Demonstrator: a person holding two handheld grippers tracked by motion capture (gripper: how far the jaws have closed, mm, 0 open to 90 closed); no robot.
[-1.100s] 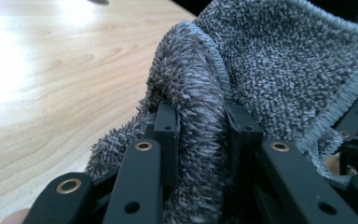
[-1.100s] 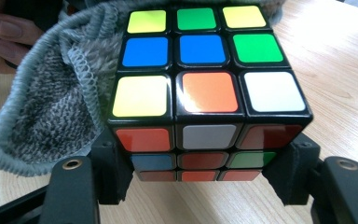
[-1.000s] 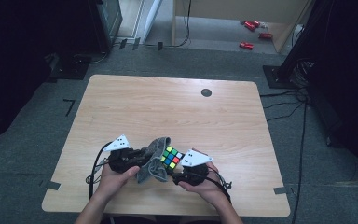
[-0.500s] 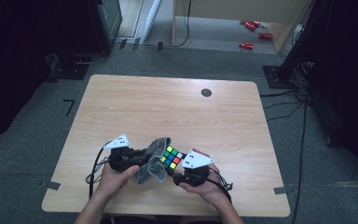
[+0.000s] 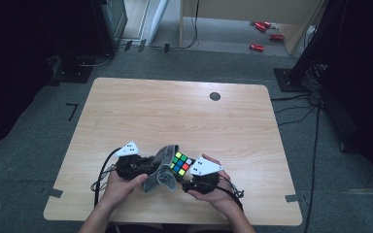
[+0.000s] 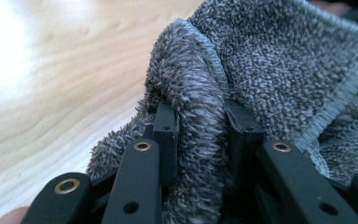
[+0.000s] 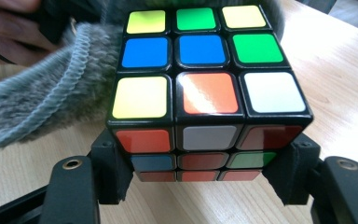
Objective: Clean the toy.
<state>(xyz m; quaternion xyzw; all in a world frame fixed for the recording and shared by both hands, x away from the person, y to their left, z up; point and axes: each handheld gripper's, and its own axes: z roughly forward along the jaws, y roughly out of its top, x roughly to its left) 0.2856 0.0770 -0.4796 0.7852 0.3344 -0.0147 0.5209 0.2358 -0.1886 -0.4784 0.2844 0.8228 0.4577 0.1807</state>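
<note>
High view: the cube [image 5: 181, 163] sits between the two hands near the front edge of the worktop [image 5: 175, 111], with the cloth [image 5: 161, 171] draped against its left side. The right tongs [image 5: 188, 175] clamp the cube low on two opposite sides; in the right gripper view the cube [image 7: 200, 88] stands straight ahead of those tongs, its lower layer between the pads, its top face tilted up to the camera. The left tongs [image 5: 150, 167] pinch a thick fold of cloth [image 6: 200, 121], their jaws close together on the pile. That fold lies directly ahead of the left tongs, and the cube is just beyond it, so the left hand [image 5: 121, 182] is the one placed to wipe, I judge, by pushing the cloth sideways across the cube's face.

Against the earlier frames, hands, cube and cloth sit in almost the same spot; the left tongs may have shifted slightly, with both grips unchanged.
</note>
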